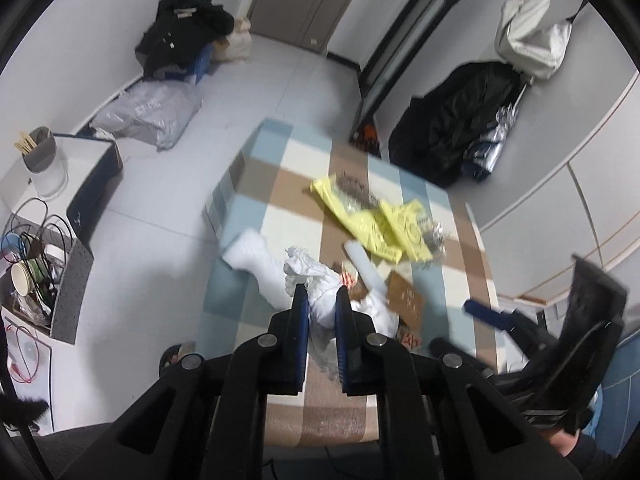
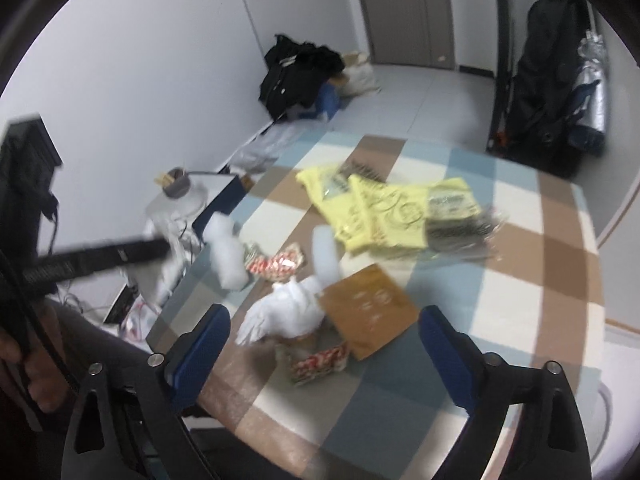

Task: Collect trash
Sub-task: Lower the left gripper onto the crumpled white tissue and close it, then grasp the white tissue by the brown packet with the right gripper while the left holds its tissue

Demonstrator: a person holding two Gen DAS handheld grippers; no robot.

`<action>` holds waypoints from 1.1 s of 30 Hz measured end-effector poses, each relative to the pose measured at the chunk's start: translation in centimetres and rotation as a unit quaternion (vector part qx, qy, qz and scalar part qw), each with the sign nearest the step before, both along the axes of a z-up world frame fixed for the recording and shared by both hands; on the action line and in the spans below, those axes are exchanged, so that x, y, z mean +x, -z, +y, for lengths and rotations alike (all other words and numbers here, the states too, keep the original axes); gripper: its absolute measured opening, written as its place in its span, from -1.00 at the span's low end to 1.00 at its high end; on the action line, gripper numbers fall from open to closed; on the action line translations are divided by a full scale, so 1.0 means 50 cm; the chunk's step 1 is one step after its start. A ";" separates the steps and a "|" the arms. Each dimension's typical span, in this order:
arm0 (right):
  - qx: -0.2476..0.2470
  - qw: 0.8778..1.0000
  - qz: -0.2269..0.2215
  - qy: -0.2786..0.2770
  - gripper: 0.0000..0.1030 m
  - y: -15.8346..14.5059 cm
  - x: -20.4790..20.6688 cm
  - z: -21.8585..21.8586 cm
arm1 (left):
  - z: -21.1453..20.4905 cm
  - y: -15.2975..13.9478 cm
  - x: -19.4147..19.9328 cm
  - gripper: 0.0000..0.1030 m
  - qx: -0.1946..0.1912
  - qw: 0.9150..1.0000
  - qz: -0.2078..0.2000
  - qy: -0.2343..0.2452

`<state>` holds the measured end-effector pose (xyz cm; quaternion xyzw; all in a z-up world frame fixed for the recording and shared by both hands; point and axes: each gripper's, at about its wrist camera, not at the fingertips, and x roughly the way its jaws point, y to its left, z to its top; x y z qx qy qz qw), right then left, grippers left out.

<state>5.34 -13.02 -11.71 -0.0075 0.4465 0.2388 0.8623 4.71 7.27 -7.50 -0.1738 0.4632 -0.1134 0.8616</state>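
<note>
At a checked table (image 1: 280, 184) littered with rubbish, the left gripper (image 1: 321, 296) is clamping its blue pads on a crumpled white tissue (image 1: 320, 280), the jaws nearly together with the wad pinched between them and trailing down toward the near edge. The right gripper (image 2: 324, 320) is hanging with its jaws standing wide apart and nothing between them, pointing steeply down at the same heap.

In the right wrist view, the red-and-white wrapper (image 2: 318, 362) is lying directly ahead of that open claw, just beyond the gap between its fingers, its long side running roughly across the gap; a brown paper bag (image 2: 370, 310) is touching it on the right, and more white tissue is resting on its far end. Further off, the yellow plastic bags (image 2: 380, 216) are sprawling across the far half of the table, and a white foam piece (image 2: 226, 252) is sitting near the left edge.

The right hand looks the nearer to the wrapper and bag, so the next pick probably falls to it; the jaws would need to straddle the wrapper's narrow side, and the overlapping tissue could come up with it
</note>
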 end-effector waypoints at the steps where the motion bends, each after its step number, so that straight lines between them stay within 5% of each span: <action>1: -0.003 1.000 0.003 -0.006 0.78 0.003 -0.001 0.008 | 0.003 -0.002 0.000 -0.84 -0.003 1.000 -0.004 -0.005; 6: -0.018 0.999 0.014 -0.027 0.67 0.025 0.001 0.045 | 0.015 -0.006 0.002 -0.84 -0.023 1.000 -0.013 -0.015; 9: -0.027 0.999 0.022 -0.042 0.35 0.035 0.002 0.061 | 0.025 -0.012 0.000 -0.84 -0.037 0.999 -0.019 -0.021; 16: -0.045 0.997 0.017 -0.067 0.12 0.048 0.006 0.096 | 0.041 -0.015 -0.003 -0.84 -0.048 0.998 -0.025 -0.032; 22: -0.069 0.995 0.012 -0.073 0.11 0.066 0.009 0.119 | 0.044 -0.012 -0.003 -0.84 -0.055 0.998 -0.024 -0.033; 33: -0.078 0.995 0.019 -0.062 -0.65 0.084 0.014 0.117 | 0.050 -0.008 -0.001 -0.84 -0.067 0.997 -0.015 -0.039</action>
